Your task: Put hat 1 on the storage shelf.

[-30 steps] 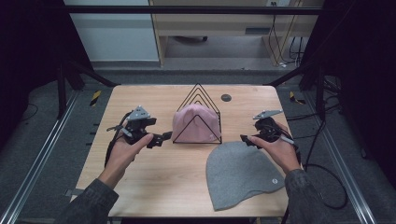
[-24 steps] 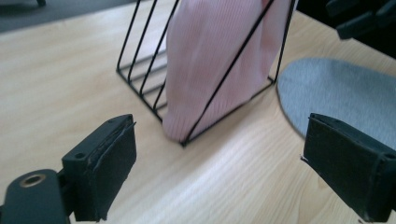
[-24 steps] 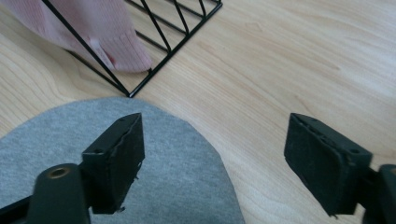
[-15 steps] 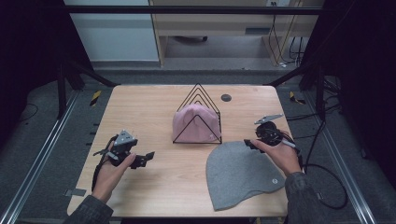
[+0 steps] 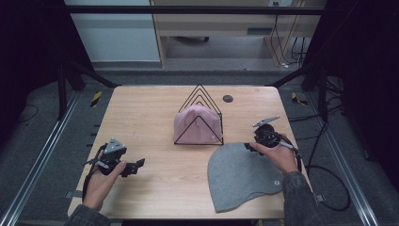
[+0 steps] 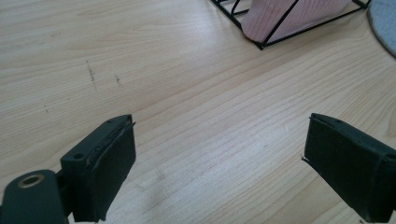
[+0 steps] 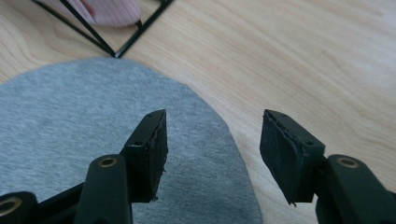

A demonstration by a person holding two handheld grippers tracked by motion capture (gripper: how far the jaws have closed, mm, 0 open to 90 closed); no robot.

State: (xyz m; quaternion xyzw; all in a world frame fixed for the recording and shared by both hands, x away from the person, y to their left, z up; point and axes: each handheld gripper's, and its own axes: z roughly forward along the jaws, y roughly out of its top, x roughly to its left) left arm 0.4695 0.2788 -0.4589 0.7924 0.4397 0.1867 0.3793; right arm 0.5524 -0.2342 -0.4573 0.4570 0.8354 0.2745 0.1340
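A grey knit hat (image 5: 244, 176) lies flat on the wooden table (image 5: 155, 117), toward its near right corner. The right gripper (image 5: 250, 147) sits at that hat's upper right edge; in the right gripper view its jaws stand spread apart, one over the grey hat (image 7: 93, 121) and the other over bare table (image 7: 303, 56), with the hat's curved edge running between them. Whether either jaw touches the fabric cannot be told. The jaws pinch nothing.

A pink knit hat (image 5: 196, 125) rests inside a black wire rack (image 5: 200, 101) of triangular frames at the middle of the table, just beyond the grey hat. A corner of the rack (image 7: 116, 44) with the pink hat (image 7: 112, 11) shows at the top of the right gripper view.

The left gripper (image 5: 136, 165) is well apart from both hats, near the table's left front. In the left gripper view its jaws are spread wide over bare wood, holding nothing, and point toward the rack (image 6: 261, 28) and pink hat (image 6: 299, 14) farther off.

The person's left hand (image 5: 101, 181) grips its tool with the forearm coming up from the bottom edge; the right hand (image 5: 277, 155) wraps its tool from behind, sleeve (image 5: 296, 197) trailing to the bottom right. A small dark round disc (image 5: 227, 98) sits on the table behind the rack.
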